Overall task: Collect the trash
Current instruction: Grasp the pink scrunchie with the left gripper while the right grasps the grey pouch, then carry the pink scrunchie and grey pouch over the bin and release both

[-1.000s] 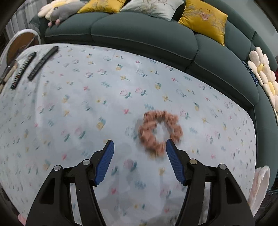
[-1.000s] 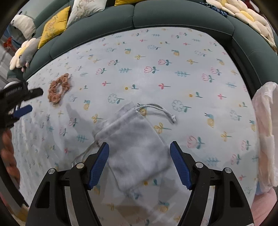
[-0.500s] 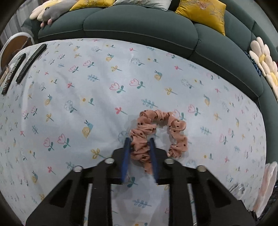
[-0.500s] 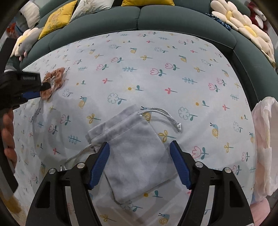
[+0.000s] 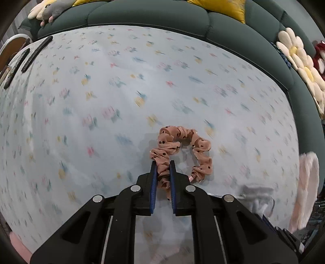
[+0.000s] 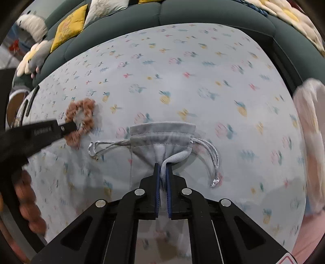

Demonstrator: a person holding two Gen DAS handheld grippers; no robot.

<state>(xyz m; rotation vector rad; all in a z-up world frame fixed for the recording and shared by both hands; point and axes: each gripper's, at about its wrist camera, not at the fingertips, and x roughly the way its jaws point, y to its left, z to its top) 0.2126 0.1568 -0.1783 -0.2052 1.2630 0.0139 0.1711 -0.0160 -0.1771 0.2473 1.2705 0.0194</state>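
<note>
Your left gripper (image 5: 162,165) points steeply down at the flowered tablecloth (image 5: 121,91), and its blue pads are closing on one side of the pink dotted scrunchie (image 5: 180,150); the ruffled fabric is pinched between them, while the rest of the ring curls out to the right of the fingers. Whether that free part touches the cloth or hangs just above it, you cannot tell from this view, which is blurred. From your right wrist camera the same scrunchie (image 6: 81,119) shows at the left, with the black finger of your left gripper (image 6: 68,127) reaching onto its near edge.

Your right gripper (image 6: 162,168) has its jaws shut tight on the grey drawstring pouch (image 6: 162,136). The pads squeeze a fold of the pouch's body into a narrow ridge, and the hemmed mouth of the pouch lies flat beyond the fingertips. One silver drawstring (image 6: 101,147) loops out to the left and the other trails off to the right, both lying on the cloth.

The pouch sits near the scrunchie, just to its right, the two apart. A dark green sofa (image 6: 182,18) curves round the far edge of the table, with yellow cushions (image 6: 67,26) on it. Two dark flat strips (image 5: 30,54) lie at the far left of the cloth
</note>
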